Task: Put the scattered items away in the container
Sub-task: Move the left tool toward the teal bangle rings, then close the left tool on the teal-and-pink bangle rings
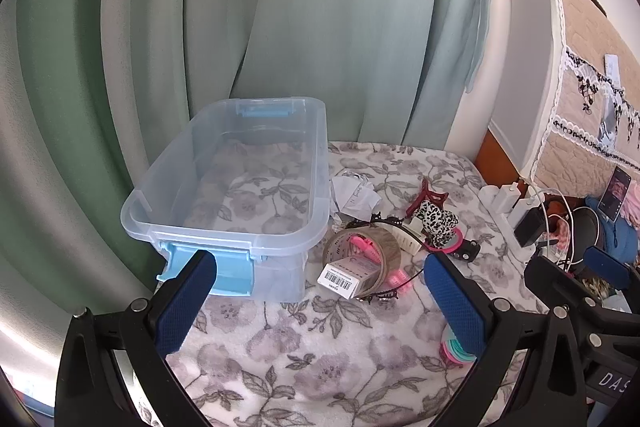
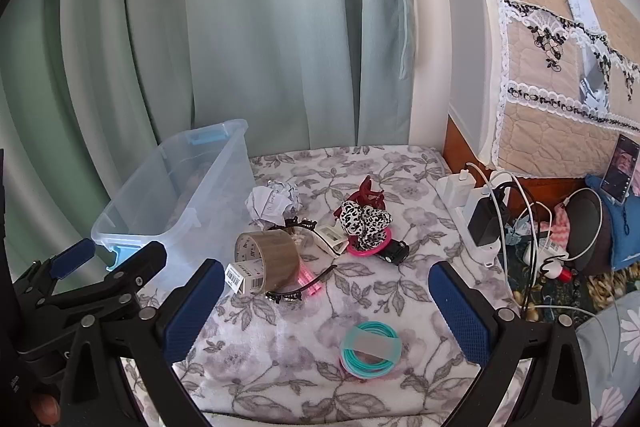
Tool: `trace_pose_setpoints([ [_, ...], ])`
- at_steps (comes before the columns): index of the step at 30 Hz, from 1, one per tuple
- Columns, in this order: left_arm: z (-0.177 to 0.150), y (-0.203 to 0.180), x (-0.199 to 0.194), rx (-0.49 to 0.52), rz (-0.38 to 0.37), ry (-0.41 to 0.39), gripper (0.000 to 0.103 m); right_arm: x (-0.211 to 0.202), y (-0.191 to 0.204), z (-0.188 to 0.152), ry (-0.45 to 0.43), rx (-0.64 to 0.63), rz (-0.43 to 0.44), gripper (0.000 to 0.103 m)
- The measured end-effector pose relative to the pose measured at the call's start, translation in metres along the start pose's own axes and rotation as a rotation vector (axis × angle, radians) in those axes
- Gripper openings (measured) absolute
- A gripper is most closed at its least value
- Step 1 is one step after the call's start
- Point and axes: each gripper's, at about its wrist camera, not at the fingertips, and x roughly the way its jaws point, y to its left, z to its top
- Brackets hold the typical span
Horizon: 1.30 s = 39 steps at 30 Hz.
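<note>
Container (image 1: 236, 187), clear plastic with blue latches, sits empty at the left of the floral blanket (image 1: 320, 347); nothing packed yet. Left gripper (image 1: 320, 303) and right gripper (image 2: 326, 307) both spread wide, holding nothing. Likely next: right one drops onto the teal band stack (image 2: 370, 349) just ahead. Tape roll (image 2: 270, 253) pile overlaps; pink items under it unclear.
</note>
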Motion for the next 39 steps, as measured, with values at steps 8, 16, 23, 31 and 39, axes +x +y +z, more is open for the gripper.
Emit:
trace_pose_setpoints([
  [8, -0.006, -0.01, 0.014, -0.02, -0.113, 0.053, 0.103, 0.012, -0.021, -0.007, 0.026, 0.05, 0.062, 0.103],
  [16, -0.031, -0.064, 0.04, 0.058, -0.2, 0.184, 0.103, 0.032, -0.085, -0.01, 0.073, 0.183, -0.005, 0.103],
  [23, -0.055, -0.115, 0.068, 0.191, -0.244, 0.295, 0.103, 0.059, -0.117, -0.021, 0.144, 0.223, -0.049, 0.103],
  [31, -0.077, -0.156, 0.109, 0.274, -0.238, 0.404, 0.103, 0.097, -0.125, -0.024, 0.213, 0.184, -0.028, 0.102],
  [39, -0.09, -0.171, 0.137, 0.279, -0.177, 0.429, 0.103, 0.128, -0.145, -0.028, 0.284, 0.227, -0.016, 0.096],
])
